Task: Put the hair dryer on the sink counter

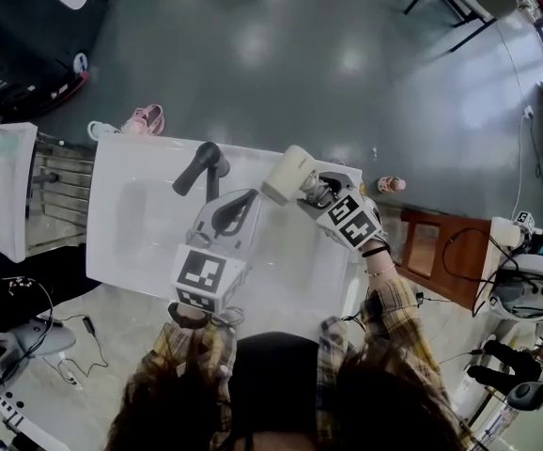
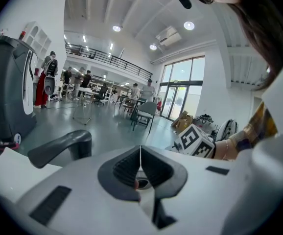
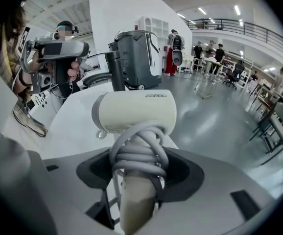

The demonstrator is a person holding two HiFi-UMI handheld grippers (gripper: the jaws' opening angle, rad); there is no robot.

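Right gripper view: right gripper [image 3: 137, 176] clamps hair dryer [image 3: 134, 112] handle; left gripper [image 2: 140, 166] closed, empty. Lower flat onto sink counter [image 1: 112, 252].

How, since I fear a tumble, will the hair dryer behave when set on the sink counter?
The hair dryer has a bulky head over a slim handle, so upright it may tip. Its rounded barrel could roll. The cord, wound round the handle, shouldn't dangle.

Cream plastic hair dryer [image 3: 134, 111]: the handle between the right gripper [image 3: 137, 173] jaws is covered by a coiled grey cord [image 3: 139, 158]; pad contact not visible. Handle end behind the jaws cut off at the lower edge. Small label [image 3: 113, 128] ahead of the jaws illegible.
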